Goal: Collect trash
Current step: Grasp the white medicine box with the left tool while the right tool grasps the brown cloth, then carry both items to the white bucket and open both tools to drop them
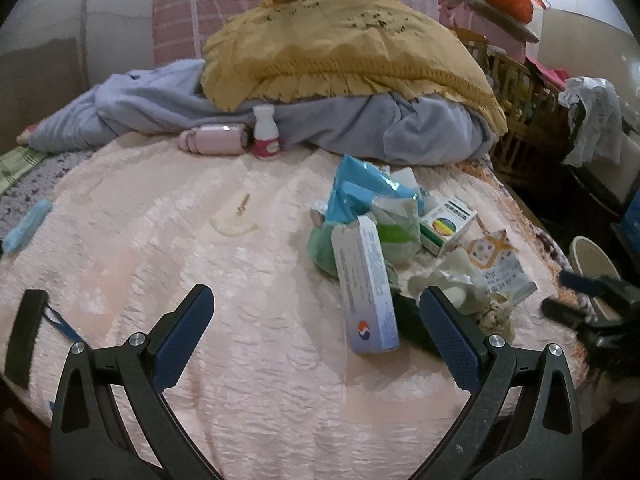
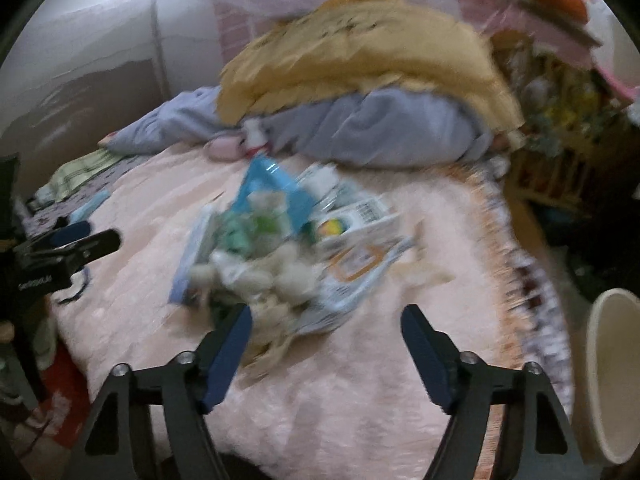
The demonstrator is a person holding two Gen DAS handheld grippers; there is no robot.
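**Operator:** Jaws on both claws stand apart with nothing between the pads. My left gripper (image 1: 316,326) hangs over bare pink quilted bedspread (image 1: 160,248); the long white-and-lilac cardboard carton (image 1: 366,292) lies just ahead of its right finger, leaning on the heap.

**Spotter:** And your right?

**Operator:** The right gripper (image 2: 326,346) is blurred, but its left finger sits at the near edge of the crumpled white tissue wad (image 2: 256,280), with the flat printed foil sachet (image 2: 356,276) just beyond, between the fingers.

**Spotter:** How will that lot handle?

**Operator:** I reckon it's all light. The tissue is soft and will squash, so I'd pinch deep into its bulk. The carton looks stiff but hollow; I'd take it across its narrow sides, gently. Farther off, the small white box with the rainbow disc (image 1: 448,222) and the shiny blue plastic pouch (image 1: 360,188) look slippery, so I'd grab a fold. A cream round bin (image 2: 612,380) waits well off to the right.
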